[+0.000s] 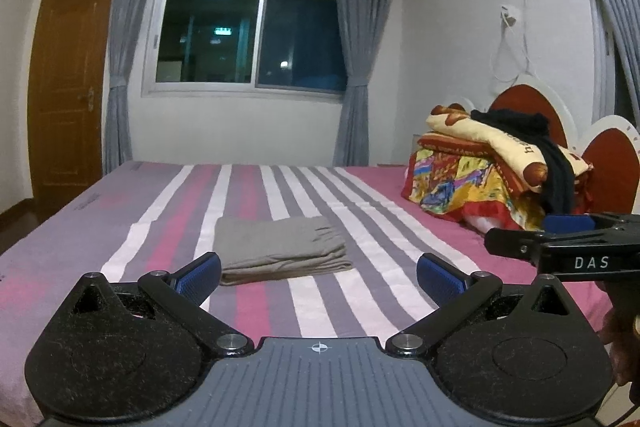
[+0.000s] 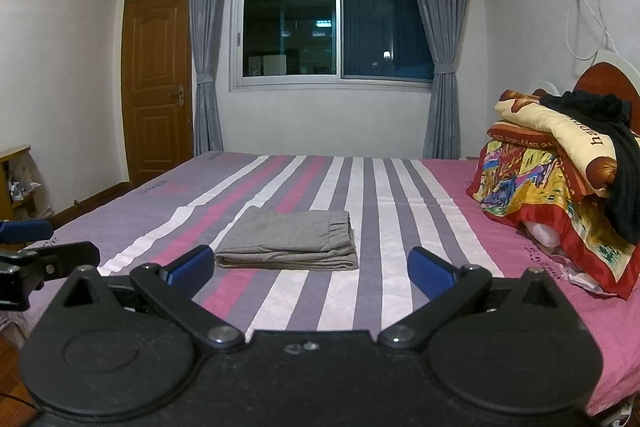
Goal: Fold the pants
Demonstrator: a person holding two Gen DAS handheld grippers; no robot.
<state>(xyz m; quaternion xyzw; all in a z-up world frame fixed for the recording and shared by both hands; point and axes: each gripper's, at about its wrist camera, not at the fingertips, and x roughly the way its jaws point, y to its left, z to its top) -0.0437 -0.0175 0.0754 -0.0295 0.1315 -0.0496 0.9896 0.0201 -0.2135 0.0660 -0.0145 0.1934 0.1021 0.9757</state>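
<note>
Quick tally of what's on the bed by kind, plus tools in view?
Folded grey pants: 1
Stack of colourful bedding at the headboard: 1
Black garment draped on that stack: 1
Tools, both open and holding nothing: 2, left tool, right tool
Total: 5

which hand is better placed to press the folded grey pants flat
Left, slightly: the pants lie nearest its left fingertip. The right gripper sits farther back. Both are open and empty.
</note>
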